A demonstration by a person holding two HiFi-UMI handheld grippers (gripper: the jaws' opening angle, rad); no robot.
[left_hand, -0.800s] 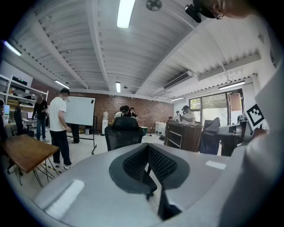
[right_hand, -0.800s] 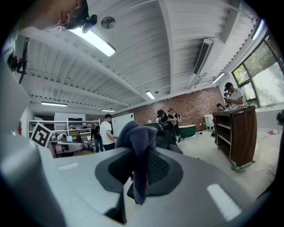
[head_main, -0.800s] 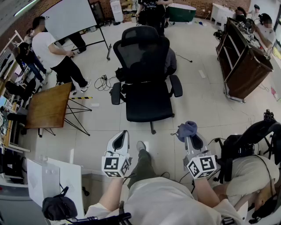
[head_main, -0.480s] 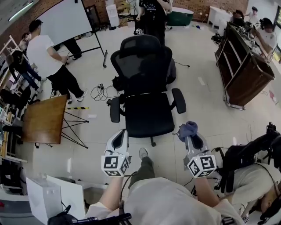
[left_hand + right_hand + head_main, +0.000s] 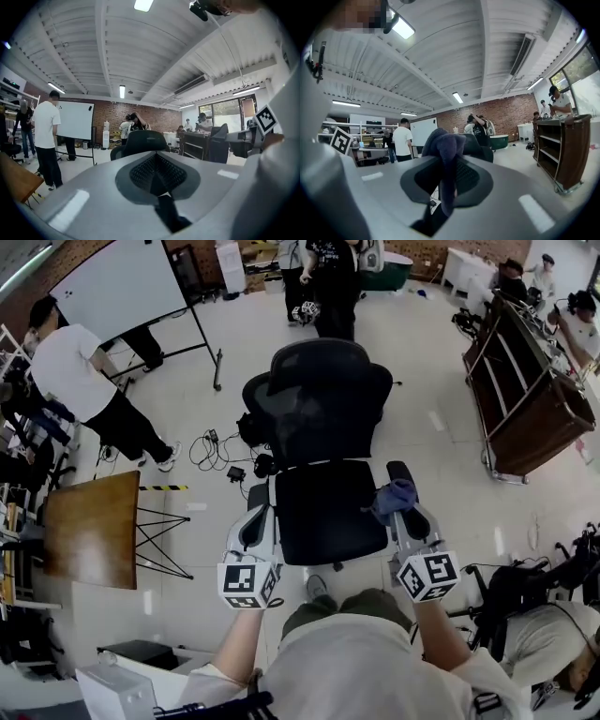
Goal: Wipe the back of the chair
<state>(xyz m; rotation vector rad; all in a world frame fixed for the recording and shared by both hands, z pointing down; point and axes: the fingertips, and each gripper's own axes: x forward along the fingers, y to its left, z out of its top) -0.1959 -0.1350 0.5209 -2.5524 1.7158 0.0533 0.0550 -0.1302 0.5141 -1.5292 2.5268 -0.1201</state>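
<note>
The left tongs (image 5: 257,524) are pressed together with nothing between them, their tip at the chair's left armrest (image 5: 257,495); whether they touch it cannot be told. The chair (image 5: 330,512) stands just beyond both tongs, its seat turned toward the person and lying between the two tips. Its mesh back (image 5: 323,409) rises at the far side of the seat, farther off than either tip and touched by neither. The right tongs (image 5: 405,514) are clamped on a blue-grey cloth (image 5: 395,496), which bunches above the tips and hangs down between them. The cloth sits by the right armrest (image 5: 401,472), apart from the back.
</note>
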